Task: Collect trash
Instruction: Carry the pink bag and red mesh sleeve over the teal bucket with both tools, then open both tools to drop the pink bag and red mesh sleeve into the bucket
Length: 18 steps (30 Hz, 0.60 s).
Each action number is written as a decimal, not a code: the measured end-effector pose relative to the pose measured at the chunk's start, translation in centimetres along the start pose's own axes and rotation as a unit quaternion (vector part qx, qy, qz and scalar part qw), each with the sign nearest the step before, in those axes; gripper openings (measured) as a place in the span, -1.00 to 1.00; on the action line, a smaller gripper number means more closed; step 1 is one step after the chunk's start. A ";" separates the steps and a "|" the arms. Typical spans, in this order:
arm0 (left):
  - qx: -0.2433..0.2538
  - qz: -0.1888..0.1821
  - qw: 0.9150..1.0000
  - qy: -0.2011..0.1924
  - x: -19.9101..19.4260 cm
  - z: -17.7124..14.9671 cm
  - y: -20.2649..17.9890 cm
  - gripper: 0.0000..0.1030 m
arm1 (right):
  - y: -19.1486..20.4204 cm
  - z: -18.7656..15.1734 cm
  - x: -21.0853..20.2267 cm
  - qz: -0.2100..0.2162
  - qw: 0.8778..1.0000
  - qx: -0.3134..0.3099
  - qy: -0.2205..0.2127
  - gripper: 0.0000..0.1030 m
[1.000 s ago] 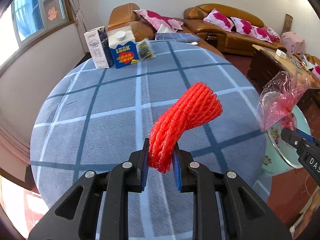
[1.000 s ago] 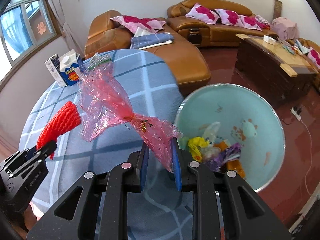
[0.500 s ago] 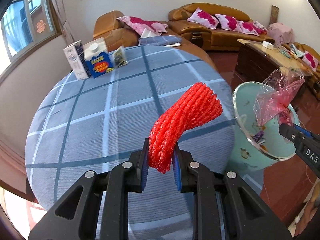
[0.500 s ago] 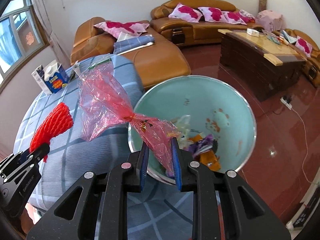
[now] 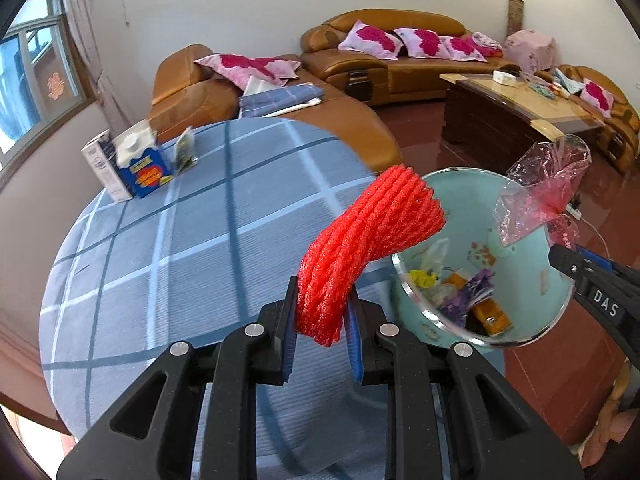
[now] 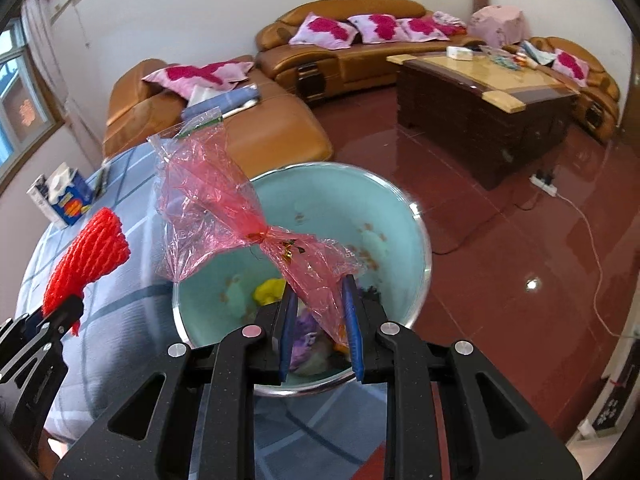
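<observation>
The red foam net (image 5: 370,248) is gripped at its lower end by the left gripper (image 5: 322,334), both pads pressed into it. Its long axis is seen rising from the pads and bending toward the upper right, with the free, open end hanging over the right edge of the table (image 5: 160,248), close to the rim of the trash basin (image 5: 520,264). In the right wrist view the same net (image 6: 86,254) is seen at the left, pointing up and slightly right.

The pink plastic bag (image 6: 240,216) is pinched at its narrow lower end by the right gripper (image 6: 318,320), whose pads are closed on the thin film. Its long axis runs up and to the left, a knotted waist sits midway, and the wide mouth is fanned out at the top. It is held directly above the basin (image 6: 392,216), which stands on the floor just off the table's right edge.

Counted: 1 foam net, 1 pink bag, 1 basin with several mixed scraps inside (image 5: 460,292). At the far left edge of the table, 2 cartons (image 5: 132,164) stand side by side, and 1 small packet (image 5: 185,154) leans just beside them.
</observation>
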State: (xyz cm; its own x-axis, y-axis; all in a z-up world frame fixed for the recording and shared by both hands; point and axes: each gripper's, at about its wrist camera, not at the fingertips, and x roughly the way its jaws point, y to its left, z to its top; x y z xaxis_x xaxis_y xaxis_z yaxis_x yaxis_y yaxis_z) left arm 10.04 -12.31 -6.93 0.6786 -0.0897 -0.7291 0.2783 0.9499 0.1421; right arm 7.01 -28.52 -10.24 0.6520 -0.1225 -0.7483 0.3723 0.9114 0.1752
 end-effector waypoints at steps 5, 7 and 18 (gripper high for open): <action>0.010 -0.011 1.000 0.000 0.8 1.0 -1.9 -0.59 | -1.3 0.2 0.9 -0.017 1.000 0.018 0.006 -0.53; 0.014 -0.014 1.000 0.004 1.4 1.2 -2.8 -0.59 | -1.5 0.3 1.4 -0.024 1.000 0.018 0.009 -0.52; 0.020 -0.028 0.999 0.025 3.8 2.2 -5.2 -0.59 | -1.9 1.0 4.2 -0.036 0.999 0.014 0.028 -0.47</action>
State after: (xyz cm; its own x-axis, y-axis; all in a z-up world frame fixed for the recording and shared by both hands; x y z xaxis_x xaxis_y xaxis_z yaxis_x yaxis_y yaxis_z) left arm 12.61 -18.21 -8.96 0.6265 -0.1254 -0.7692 0.3422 0.9310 0.1270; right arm 9.67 -31.09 -13.06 0.5843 -0.1646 -0.7947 0.4355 0.8899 0.1359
